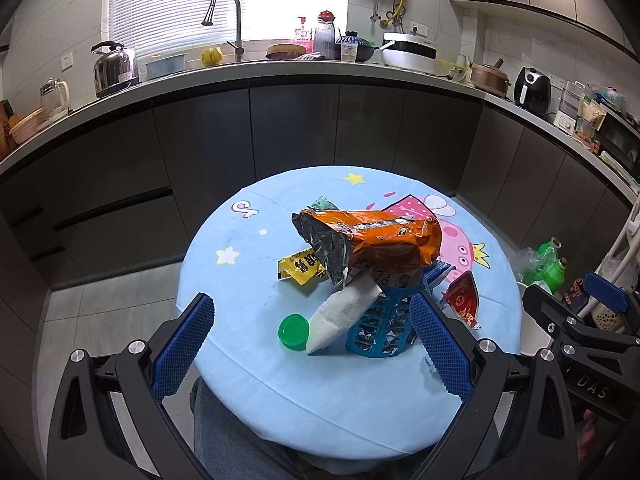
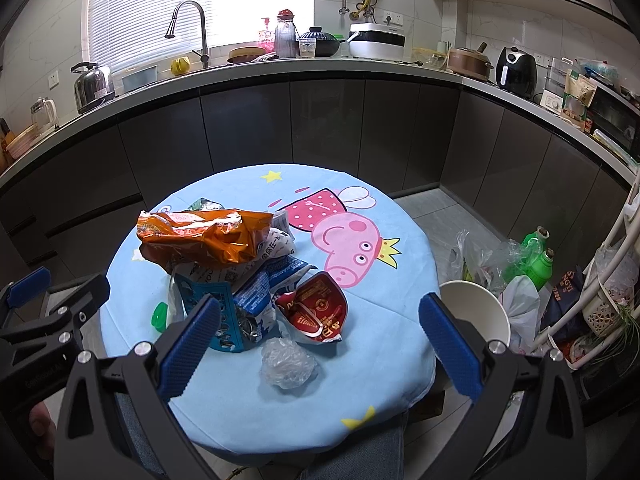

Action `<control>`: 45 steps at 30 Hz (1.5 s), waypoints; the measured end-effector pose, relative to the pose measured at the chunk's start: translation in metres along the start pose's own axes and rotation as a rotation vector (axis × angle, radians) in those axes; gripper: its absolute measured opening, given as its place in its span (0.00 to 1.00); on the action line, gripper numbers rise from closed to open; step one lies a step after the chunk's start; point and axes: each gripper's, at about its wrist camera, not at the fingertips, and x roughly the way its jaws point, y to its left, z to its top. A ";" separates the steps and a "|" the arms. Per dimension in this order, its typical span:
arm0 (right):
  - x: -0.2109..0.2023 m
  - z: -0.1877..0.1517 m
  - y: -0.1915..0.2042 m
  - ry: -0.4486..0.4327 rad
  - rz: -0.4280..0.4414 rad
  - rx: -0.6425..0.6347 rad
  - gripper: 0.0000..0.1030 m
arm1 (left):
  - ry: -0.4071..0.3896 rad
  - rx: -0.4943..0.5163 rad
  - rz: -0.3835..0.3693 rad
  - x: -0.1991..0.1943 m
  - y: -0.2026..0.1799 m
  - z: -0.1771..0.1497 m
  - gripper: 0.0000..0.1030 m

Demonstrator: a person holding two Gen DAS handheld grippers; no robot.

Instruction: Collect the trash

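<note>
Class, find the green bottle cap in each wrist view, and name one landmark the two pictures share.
Left wrist view: green bottle cap lies lower centre, left of the blue mesh basket.
Right wrist view: the cap peeks out at lower left, partly hidden.
Shared landmark: the orange snack bag atop the basket.

Both handheld grippers were built alike: the left gripper and right gripper each had black skeletal arms with triangular cut-outs, silver round-headed screws at the pivots, and blue fingers faced with fine diamond-textured pads. White lettering marked one black body. The person wore blue denim trousers.
</note>
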 end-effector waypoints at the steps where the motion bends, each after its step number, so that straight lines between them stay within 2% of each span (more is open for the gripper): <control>1: 0.001 -0.001 0.000 -0.001 0.000 0.000 0.97 | 0.000 0.000 -0.001 0.001 0.000 0.001 0.92; 21: 0.024 0.000 0.000 0.026 0.015 -0.015 0.97 | 0.029 -0.006 -0.019 0.017 0.004 0.004 0.92; 24: 0.026 0.003 -0.013 -0.009 0.070 0.011 0.97 | 0.038 -0.024 -0.062 0.022 0.012 0.009 0.92; 26: 0.029 0.005 -0.021 -0.040 0.114 0.011 0.97 | 0.040 -0.046 -0.135 0.025 0.020 0.017 0.91; 30: 0.043 0.005 -0.031 -0.009 0.107 0.003 0.97 | 0.076 -0.062 -0.262 0.042 0.024 0.037 0.89; 34: 0.058 0.001 -0.037 0.037 0.103 0.023 0.97 | 0.175 -0.107 -0.377 0.075 0.026 0.052 0.77; 36: 0.065 -0.004 -0.035 0.064 0.117 0.015 0.97 | 0.219 -0.134 -0.396 0.093 0.027 0.055 0.69; 39: 0.076 -0.012 -0.028 0.123 0.189 -0.008 0.97 | 0.301 -0.217 -0.472 0.121 0.032 0.059 0.60; 41: 0.082 -0.021 -0.019 0.170 0.220 -0.045 0.97 | 0.330 -0.233 -0.492 0.131 0.032 0.060 0.54; 44: 0.095 -0.038 -0.004 0.251 0.251 -0.081 0.96 | 0.354 -0.236 -0.512 0.141 0.030 0.061 0.34; 45: 0.100 -0.043 -0.001 0.270 0.258 -0.082 0.92 | 0.361 -0.239 -0.523 0.142 0.031 0.061 0.28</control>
